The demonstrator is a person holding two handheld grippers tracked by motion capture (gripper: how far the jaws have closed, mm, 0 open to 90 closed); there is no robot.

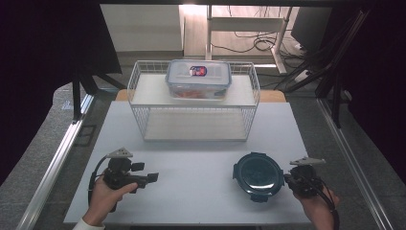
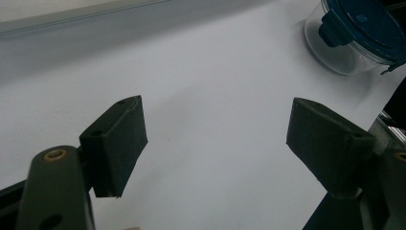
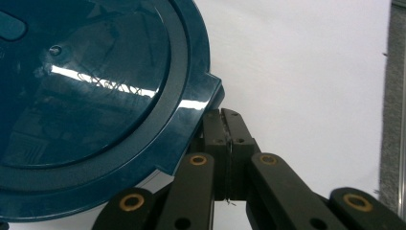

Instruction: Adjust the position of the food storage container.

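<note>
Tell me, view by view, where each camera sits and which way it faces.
High view: above the person's side, facing forward and down on the white table and wire rack; both hands and grippers show.
Left gripper view: rides the left gripper, looking across the table between its open jaws.
Right gripper view: rides the right gripper, jaws shut beside the lid's tab.
All three views share the round blue-lidded container.

Left claw [image 1: 152, 178] jaws wide apart, right claw [image 1: 287, 178] jaws pressed together.
</note>
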